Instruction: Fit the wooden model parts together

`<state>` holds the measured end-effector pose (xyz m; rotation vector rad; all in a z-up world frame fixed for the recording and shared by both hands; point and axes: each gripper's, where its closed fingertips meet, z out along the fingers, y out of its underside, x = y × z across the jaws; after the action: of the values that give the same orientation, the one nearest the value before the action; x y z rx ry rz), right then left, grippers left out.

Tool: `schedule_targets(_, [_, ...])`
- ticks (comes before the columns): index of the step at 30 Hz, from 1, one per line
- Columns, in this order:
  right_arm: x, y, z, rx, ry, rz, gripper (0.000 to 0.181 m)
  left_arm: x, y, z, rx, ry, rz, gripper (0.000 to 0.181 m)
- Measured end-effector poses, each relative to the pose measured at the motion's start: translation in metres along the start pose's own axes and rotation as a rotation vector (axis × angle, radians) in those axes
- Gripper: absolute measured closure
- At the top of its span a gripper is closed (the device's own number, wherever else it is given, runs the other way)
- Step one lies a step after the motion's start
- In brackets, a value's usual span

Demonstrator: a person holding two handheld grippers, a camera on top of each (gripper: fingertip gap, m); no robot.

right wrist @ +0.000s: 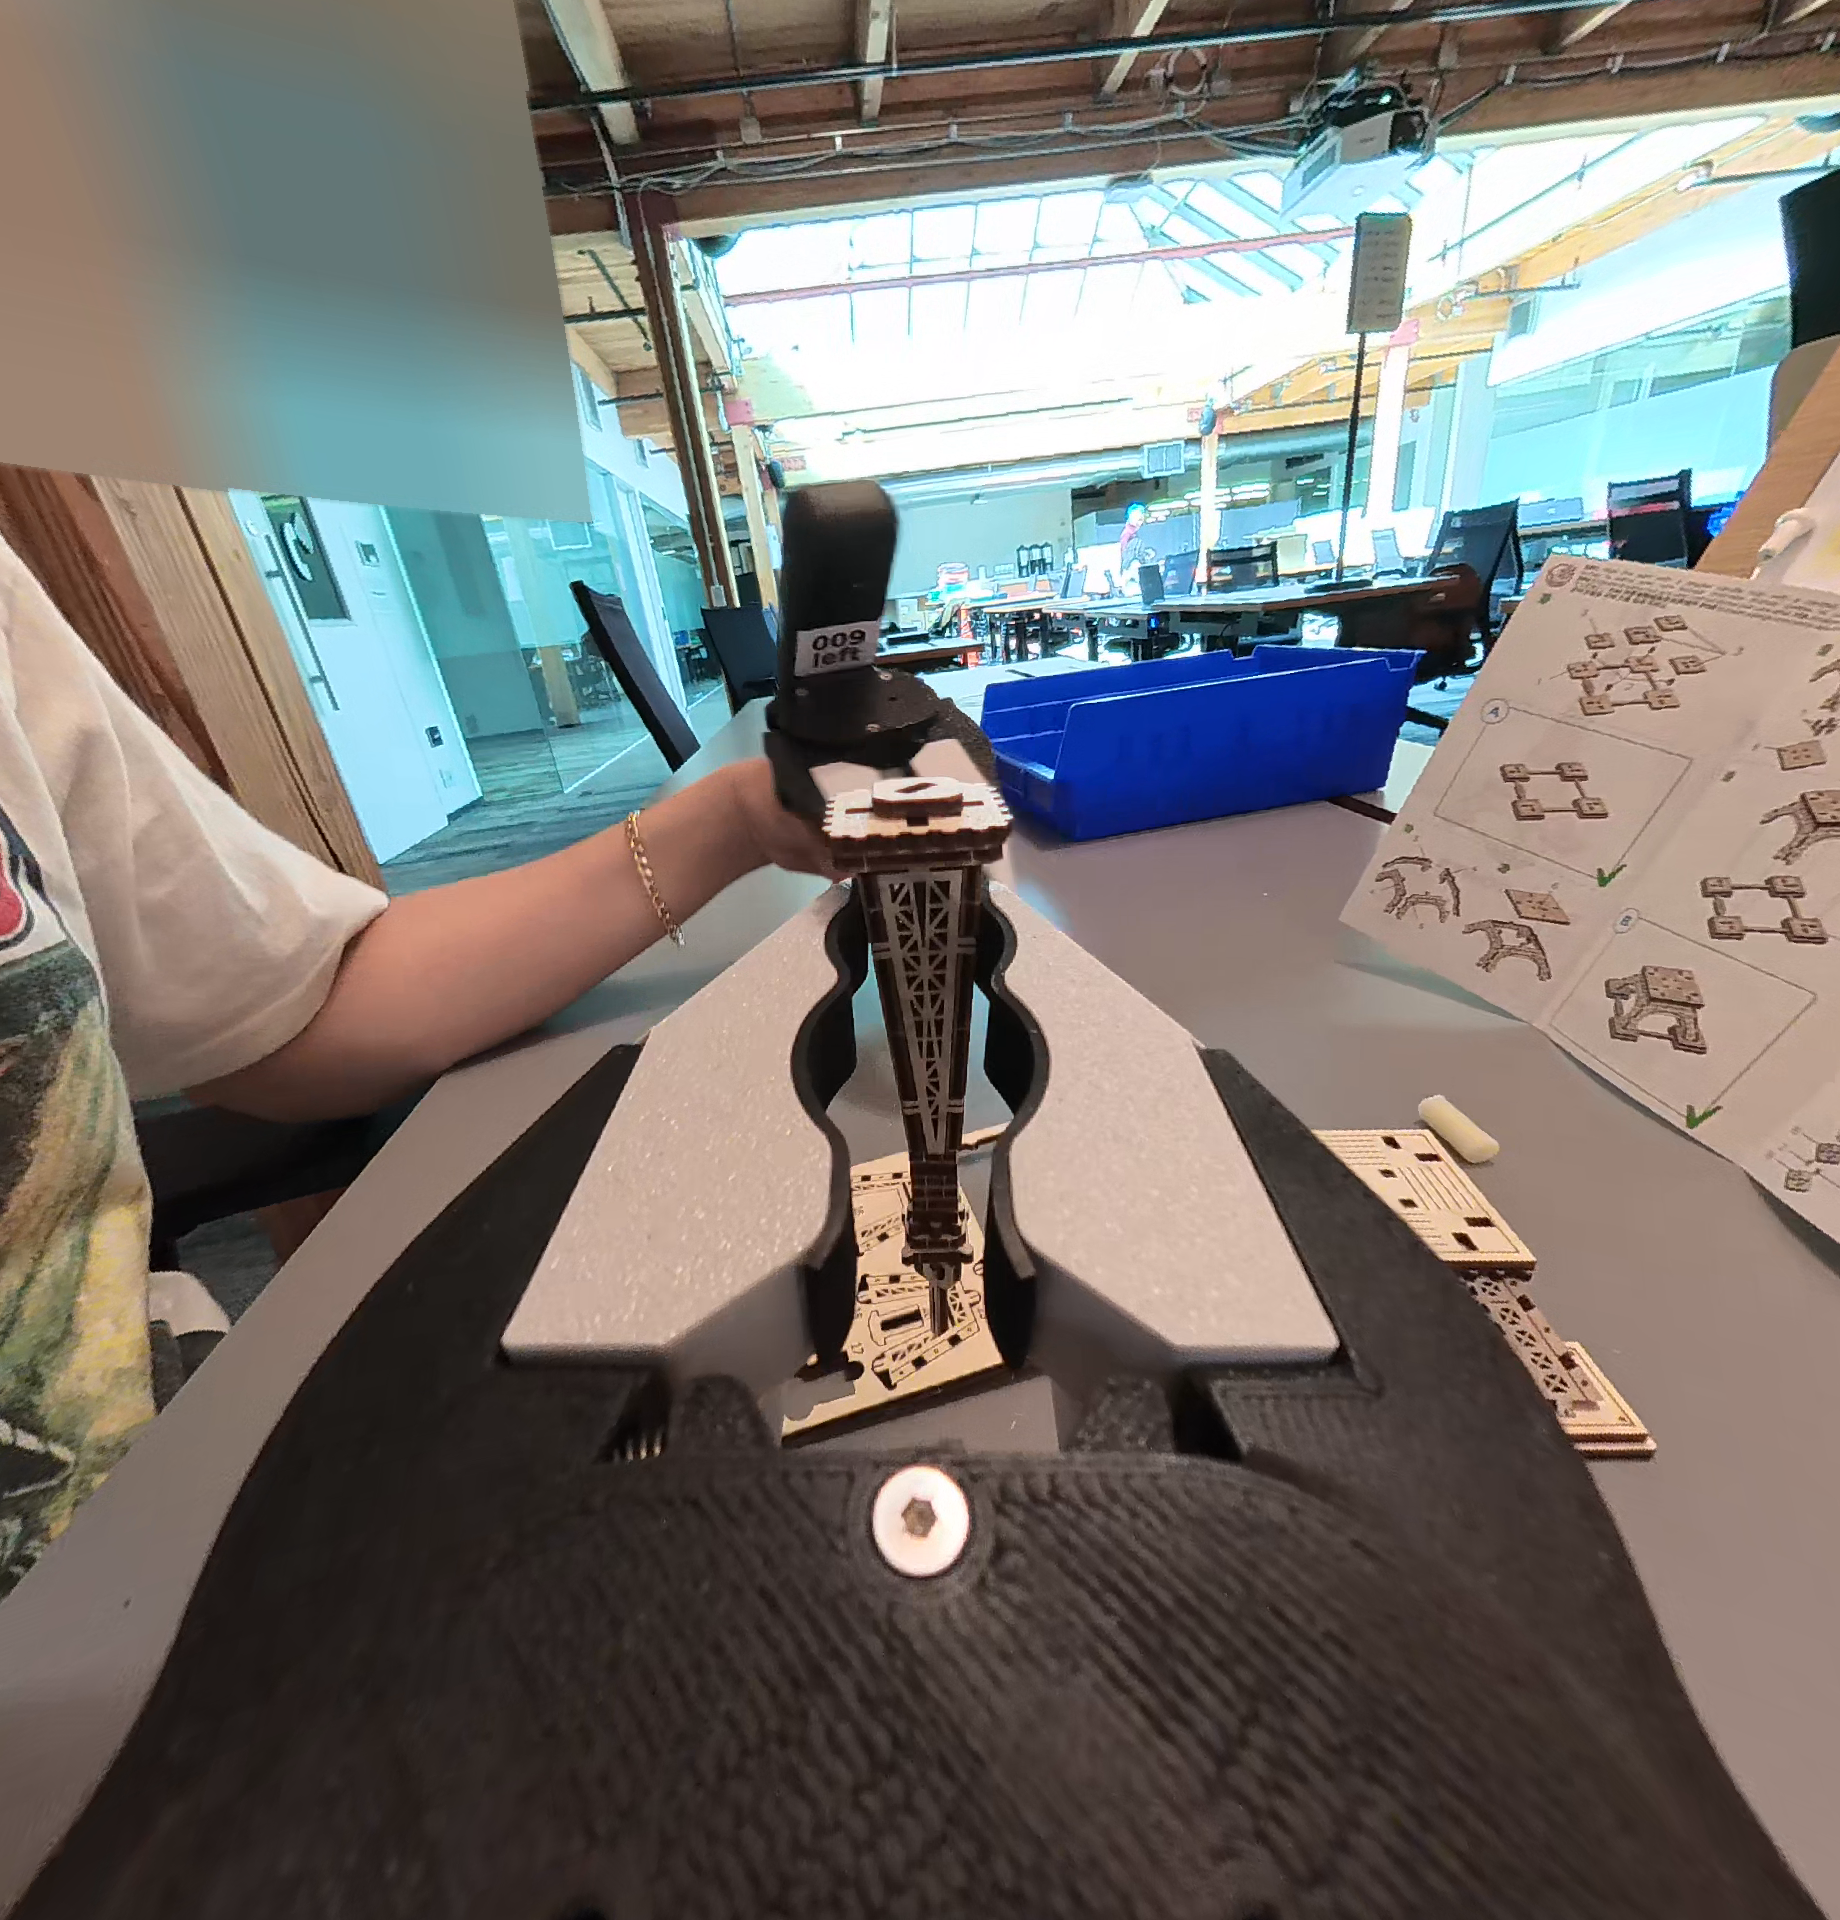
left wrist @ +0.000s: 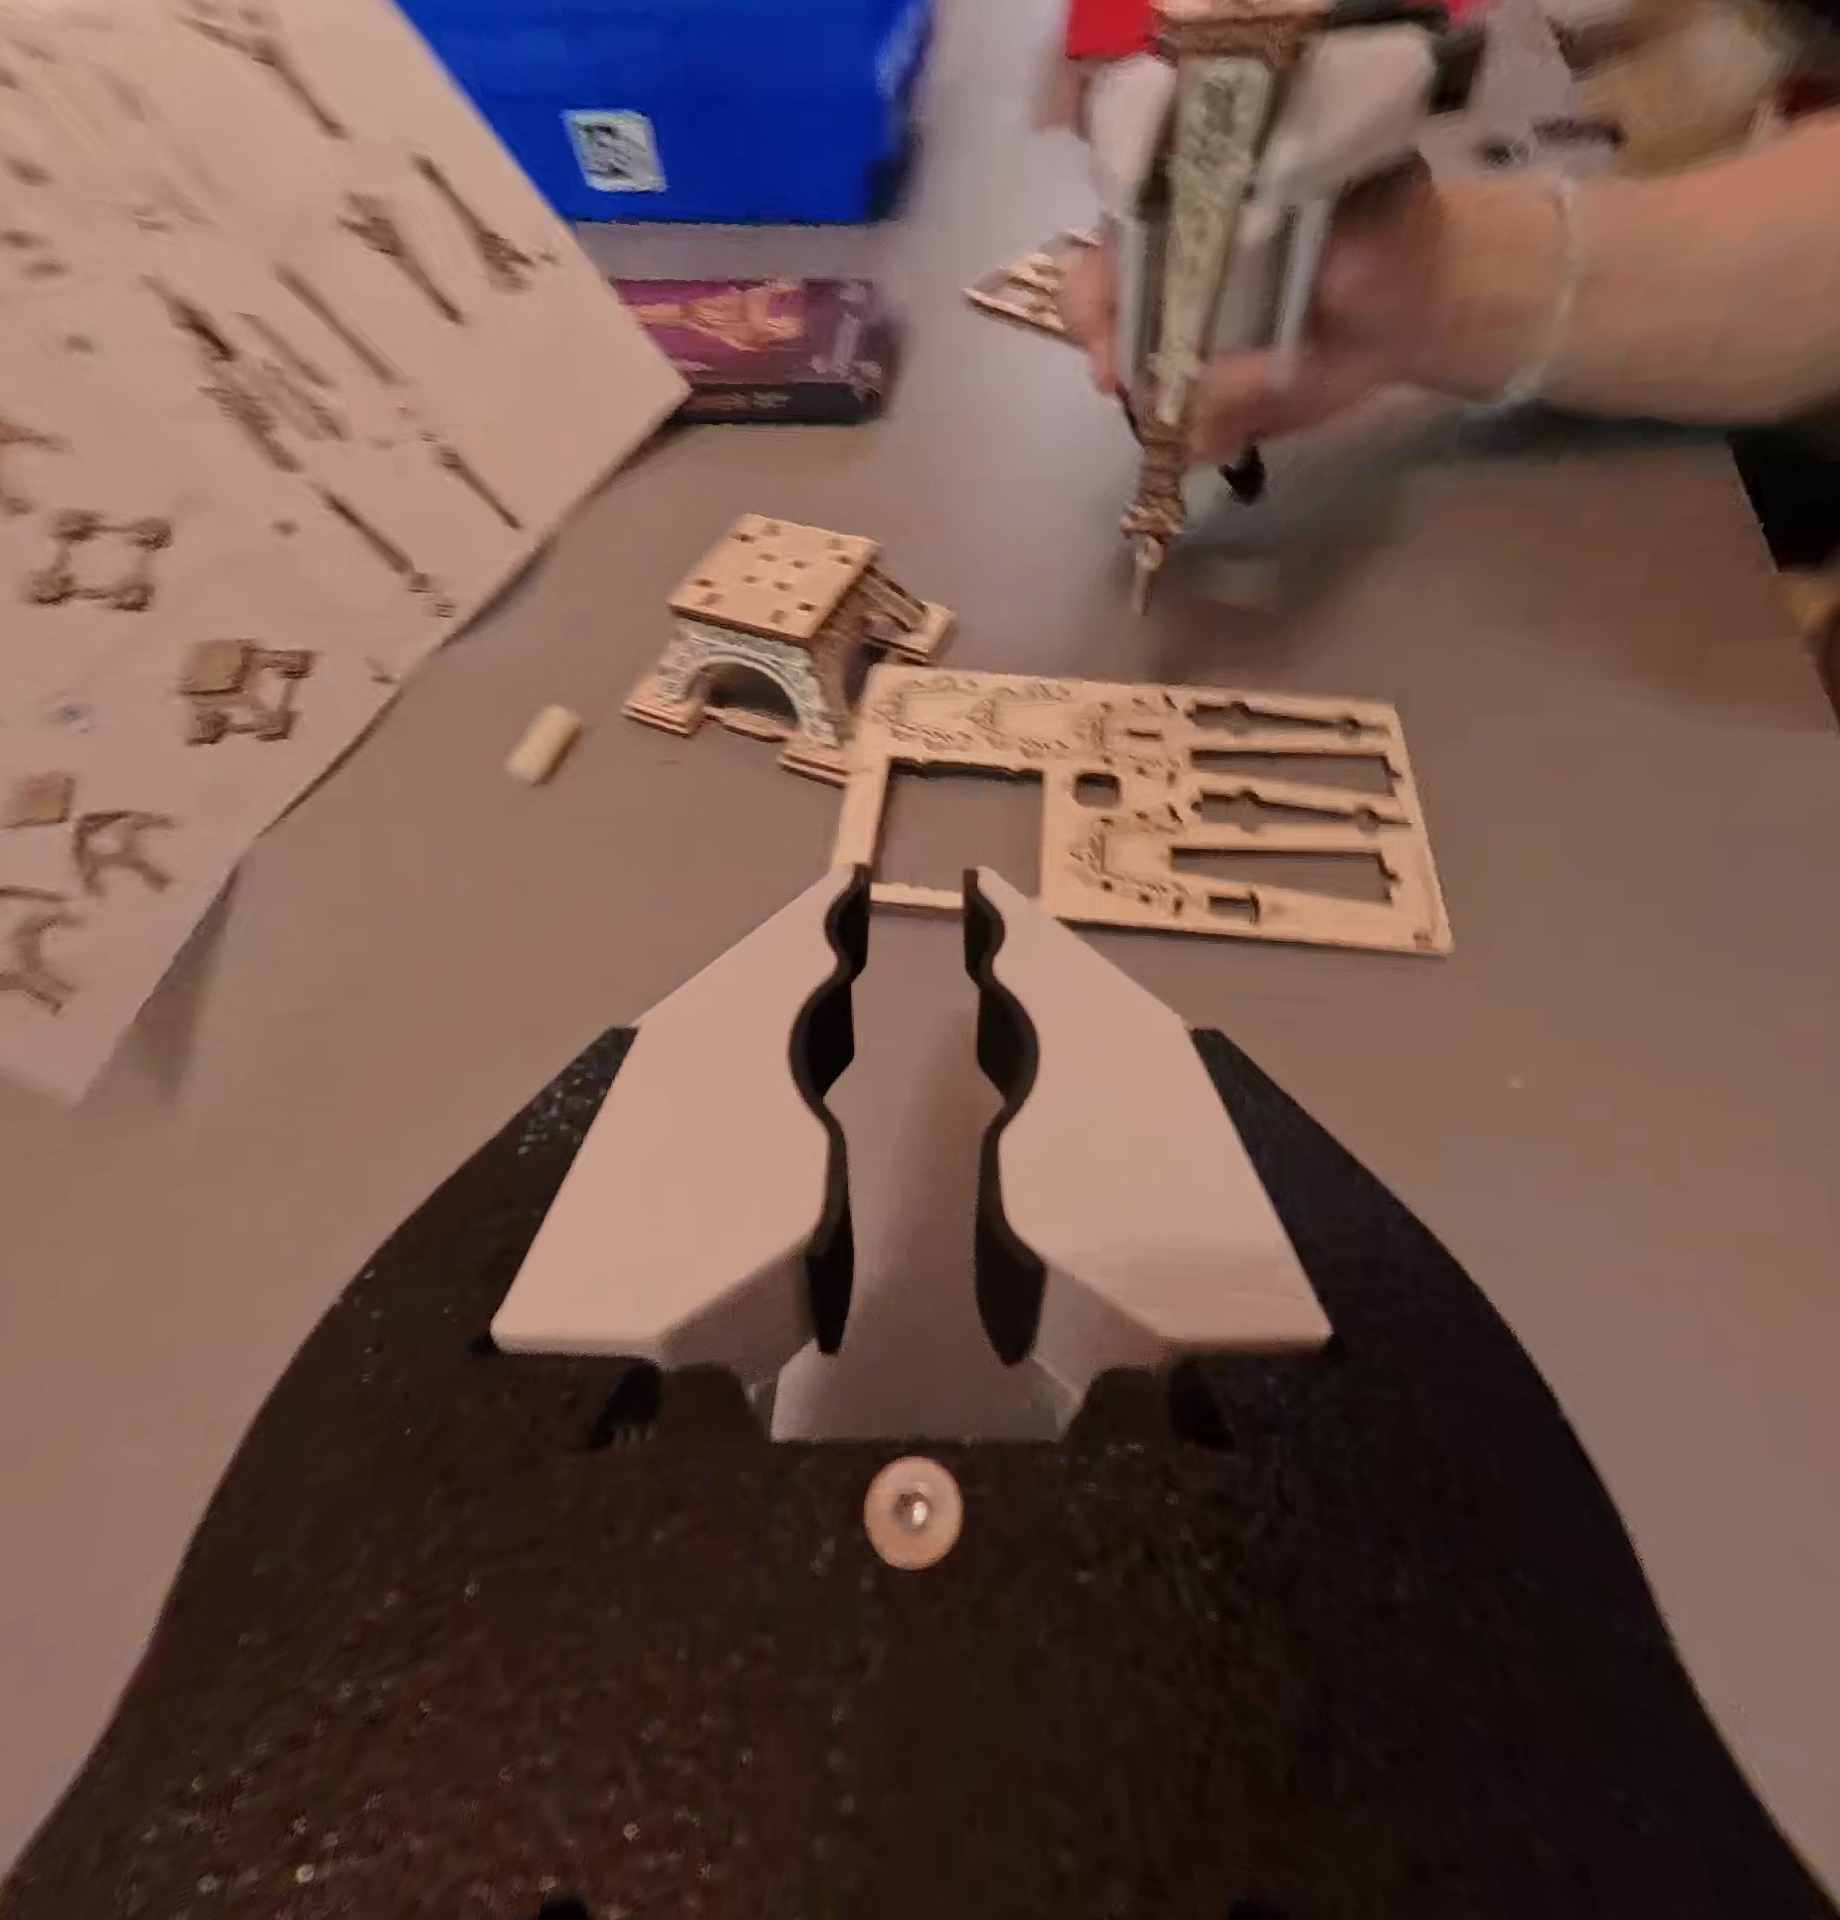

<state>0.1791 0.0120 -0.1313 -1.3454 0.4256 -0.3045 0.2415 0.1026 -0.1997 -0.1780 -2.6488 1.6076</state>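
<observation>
My left gripper (left wrist: 918, 894) is open and empty, low over the grey table, with its tips at the near edge of a punched-out wooden sheet (left wrist: 1155, 810). The arched wooden tower base (left wrist: 791, 644) stands just beyond, to the left. My right gripper (right wrist: 921, 914) is shut on the tapered wooden tower spire (right wrist: 921, 1018), wide end at the fingertips and thin tip toward the camera. In the left wrist view the right gripper (left wrist: 1222, 104) holds the spire (left wrist: 1196, 260) above the table at the far right, thin tip down. The base (right wrist: 1435, 1205) is partly hidden behind the right gripper.
A large instruction sheet (left wrist: 220, 416) covers the left of the table and also shows in the right wrist view (right wrist: 1674, 883). A blue bin (left wrist: 687, 104) and a purple box (left wrist: 781, 343) stand at the back. A small pale stick (left wrist: 544, 740) lies left of the base. A seated person's arm (right wrist: 428, 977) reaches across the table. Left tips to right tips: about 15 cm. The small pale stick (left wrist: 544, 740) lies around 15 cm away from my left fingertips.
</observation>
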Motion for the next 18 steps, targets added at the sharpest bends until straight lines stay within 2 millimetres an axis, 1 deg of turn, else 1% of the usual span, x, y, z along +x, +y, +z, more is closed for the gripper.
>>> schedule_targets(2, [0.001, 0.002, 0.0, -0.004, 0.001, 0.007, 0.165, 0.008, 0.011, 0.0, -0.085, 0.051, 0.045, 0.156])
schedule_targets(3, [0.001, 0.002, 0.0, -0.007, 0.001, 0.009, 0.165, 0.012, 0.017, -0.001, -0.13, 0.083, 0.039, 0.157])
schedule_targets(4, [0.001, 0.002, 0.0, -0.009, 0.001, 0.008, 0.165, 0.014, 0.022, -0.003, -0.161, 0.109, 0.029, 0.161])
schedule_targets(7, [-0.001, 0.001, 0.001, -0.015, -0.005, -0.005, 0.165, 0.023, 0.026, -0.003, -0.175, 0.154, 0.01, 0.161])
schedule_targets(10, [-0.002, 0.003, 0.001, -0.022, -0.008, -0.009, 0.165, 0.025, 0.036, 0.004, -0.208, 0.141, 0.035, 0.16])
schedule_targets(14, [-0.001, 0.007, 0.002, -0.03, -0.009, 0.003, 0.165, 0.023, 0.059, 0.01, -0.322, 0.122, 0.023, 0.161])
schedule_targets(18, [-0.003, 0.008, 0.004, -0.036, -0.017, -0.001, 0.165, 0.022, 0.063, 0.012, -0.336, 0.07, -0.027, 0.161])
